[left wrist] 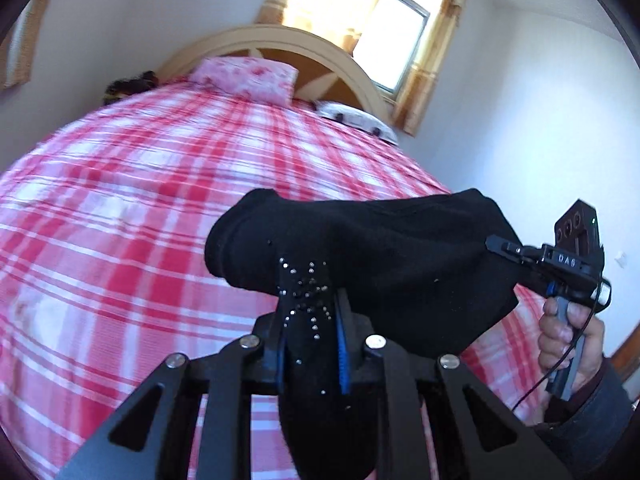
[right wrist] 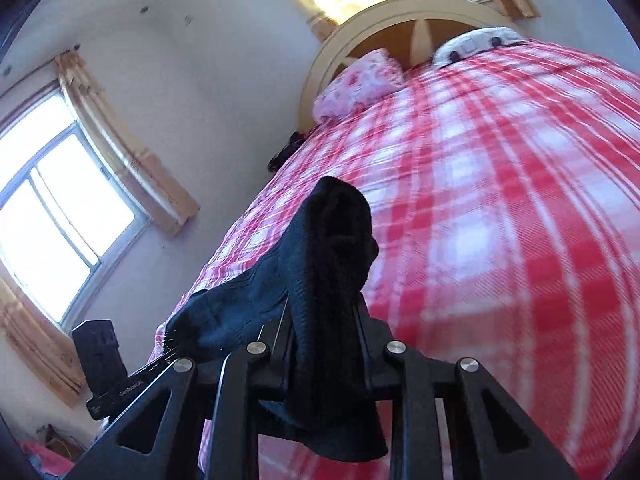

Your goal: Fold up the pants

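A bed point(left wrist: 120, 208) with a red-and-white plaid cover fills most of both views, its cream arched headboard point(left wrist: 280, 44) standing against the wall under a bright window point(left wrist: 396, 36) with yellow curtains. A pink floral pillow point(left wrist: 248, 76) leans at the headboard, and a white pillow with dark spots point(left wrist: 356, 118) lies beside it.

The black pants point(left wrist: 380, 256) hang off the bed, stretched between the two grippers. A strip of small shiny studs runs down the fabric where it enters the left gripper point(left wrist: 312, 328), whose blue-padded jaws are pinched narrow on that bunched cloth. The right gripper point(right wrist: 324, 320) is likewise clamped on a thick fold of the pants, which rises above its jaws and droops below them. In the left wrist view a hand point(left wrist: 568, 336) squeezes the right gripper's handle.
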Demonstrator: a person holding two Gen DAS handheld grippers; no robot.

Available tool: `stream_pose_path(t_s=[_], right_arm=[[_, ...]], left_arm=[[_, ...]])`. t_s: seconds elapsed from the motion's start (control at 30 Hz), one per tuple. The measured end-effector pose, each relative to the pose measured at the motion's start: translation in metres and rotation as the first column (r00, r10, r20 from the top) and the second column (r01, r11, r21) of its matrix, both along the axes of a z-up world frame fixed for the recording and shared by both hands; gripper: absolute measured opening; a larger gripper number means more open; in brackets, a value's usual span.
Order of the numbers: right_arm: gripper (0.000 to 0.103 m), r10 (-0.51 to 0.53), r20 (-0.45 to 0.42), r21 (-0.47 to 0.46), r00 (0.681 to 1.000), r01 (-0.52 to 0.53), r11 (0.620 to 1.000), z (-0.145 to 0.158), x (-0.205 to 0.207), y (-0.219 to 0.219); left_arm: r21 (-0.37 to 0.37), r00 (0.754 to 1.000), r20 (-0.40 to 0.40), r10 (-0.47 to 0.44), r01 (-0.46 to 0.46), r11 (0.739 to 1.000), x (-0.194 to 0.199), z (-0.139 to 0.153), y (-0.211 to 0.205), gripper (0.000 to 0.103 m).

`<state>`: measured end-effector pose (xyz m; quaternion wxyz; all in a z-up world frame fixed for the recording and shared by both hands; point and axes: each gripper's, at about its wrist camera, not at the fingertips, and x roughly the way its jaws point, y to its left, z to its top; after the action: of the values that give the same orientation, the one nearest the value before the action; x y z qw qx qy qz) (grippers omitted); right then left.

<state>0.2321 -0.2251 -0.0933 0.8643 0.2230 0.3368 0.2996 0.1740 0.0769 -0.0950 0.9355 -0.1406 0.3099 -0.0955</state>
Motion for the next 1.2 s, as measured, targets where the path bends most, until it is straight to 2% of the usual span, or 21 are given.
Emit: stream_pose_path(t_s=[0.1,0.27,0.33,0.37,0.4,0.47,0.5,0.57,0.67,0.73,0.8,0.87,1.03,1.13,1.17,1.2], right_arm=[[0.024,0.058,-0.016,-0.027,0.998,-0.059,0.998,0.004,0.032,0.057],[0.024,0.120,-0.078,-0.092,0.990,-0.127,0.988,-0.019,0.075,0.129],[0.025,0.134,-0.104,-0.124,0.986,-0.146,0.982,-0.033,0.086,0.147],[0.026,0.138,-0.120,-0.137,0.983,-0.154,0.979,-0.040,0.091,0.152],[0.030,0.131,-0.137,-0.149,0.982,-0.151,0.977,-0.048,0.095,0.153],[0.042,0.099,-0.149,-0.165,0.984,-0.123,0.979,-0.056,0.099,0.148],[0.048,0.077,-0.157,-0.179,0.985,-0.105,0.978,-0.060,0.100,0.143],[0.052,0.045,-0.172,-0.204,0.984,-0.081,0.976,-0.063,0.097,0.133],[0.058,0.031,-0.170,-0.236,0.985,-0.071,0.969,-0.063,0.087,0.121],[0.062,0.016,-0.160,-0.296,0.987,-0.063,0.953,-0.065,0.078,0.117],[0.067,-0.029,-0.106,-0.345,0.994,-0.009,0.939,-0.061,0.069,0.111],[0.070,-0.049,-0.117,-0.386,0.992,0.000,0.923,-0.066,0.068,0.112],[0.071,-0.083,-0.117,-0.358,0.990,0.035,0.933,-0.067,0.062,0.102],[0.071,-0.131,-0.107,-0.343,0.986,0.087,0.935,-0.064,0.053,0.092],[0.071,-0.151,-0.121,-0.332,0.981,0.104,0.938,-0.067,0.051,0.087],[0.071,-0.167,-0.133,-0.332,0.977,0.115,0.936,-0.071,0.049,0.084]], left_arm=[[0.033,0.998,-0.001,0.070,-0.070,0.997,0.004,-0.004,0.029,0.019],[0.042,0.987,-0.065,0.144,-0.142,0.989,0.013,-0.033,0.066,0.020],[0.043,0.983,-0.098,0.153,-0.150,0.988,0.013,-0.047,0.073,0.025],[0.056,0.979,-0.119,0.165,-0.159,0.986,0.013,-0.055,0.075,0.038],[0.064,0.975,-0.127,0.180,-0.173,0.983,0.009,-0.059,0.077,0.048],[0.044,0.973,-0.124,0.196,-0.192,0.980,0.002,-0.061,0.079,0.054],[0.059,0.973,-0.121,0.199,-0.193,0.979,0.000,-0.059,0.077,0.061],[0.134,0.966,-0.135,0.219,-0.201,0.970,-0.002,-0.060,0.076,0.073],[0.139,0.963,-0.160,0.217,-0.196,0.971,-0.007,-0.065,0.081,0.075],[0.149,0.961,-0.158,0.226,-0.203,0.968,-0.009,-0.065,0.082,0.076],[0.163,0.961,-0.157,0.230,-0.204,0.965,-0.010,-0.066,0.080,0.077],[0.181,0.961,-0.155,0.228,-0.200,0.963,-0.009,-0.067,0.078,0.078],[0.168,0.960,-0.144,0.241,-0.217,0.962,-0.019,-0.063,0.080,0.078],[0.177,0.960,-0.137,0.245,-0.220,0.959,-0.026,-0.061,0.077,0.084],[0.186,0.957,-0.141,0.253,-0.225,0.956,-0.027,-0.062,0.077,0.089],[0.189,0.955,-0.144,0.258,-0.229,0.955,-0.028,-0.062,0.077,0.089]])
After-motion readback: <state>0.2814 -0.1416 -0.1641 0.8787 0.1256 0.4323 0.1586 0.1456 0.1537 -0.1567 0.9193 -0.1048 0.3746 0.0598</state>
